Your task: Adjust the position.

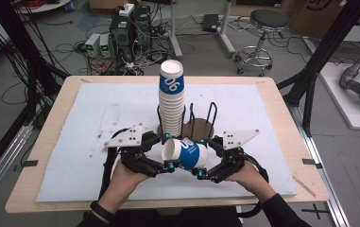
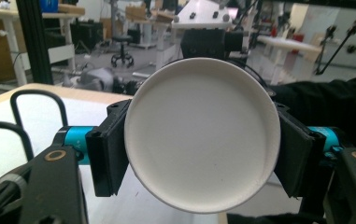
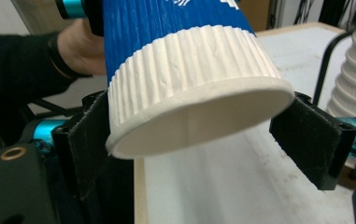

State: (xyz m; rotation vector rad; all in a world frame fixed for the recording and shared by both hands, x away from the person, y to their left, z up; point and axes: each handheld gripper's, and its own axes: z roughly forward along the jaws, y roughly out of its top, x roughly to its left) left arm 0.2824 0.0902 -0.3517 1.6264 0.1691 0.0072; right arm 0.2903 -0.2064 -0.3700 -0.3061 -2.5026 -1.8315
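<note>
A blue-and-white ribbed paper cup (image 1: 187, 153) lies on its side in the air between my two grippers, just in front of a black wire cup rack (image 1: 199, 125). My left gripper (image 1: 167, 151) is shut on the cup's mouth end. In the left gripper view the open rim (image 2: 201, 135) faces the camera with both pads (image 2: 108, 154) pressed to its sides. My right gripper (image 3: 201, 144) stands open around the cup's base (image 3: 189, 70): the left pad (image 3: 89, 144) touches it, and the right pad (image 3: 313, 144) stands clear of it.
A tall stack of the same cups (image 1: 171, 101) stands in the rack, close behind the held cup and beside the right gripper (image 3: 353, 79). The rack's wire loops (image 2: 40, 100) rise nearby. A white mat (image 1: 97, 132) covers the wooden table (image 1: 45, 142).
</note>
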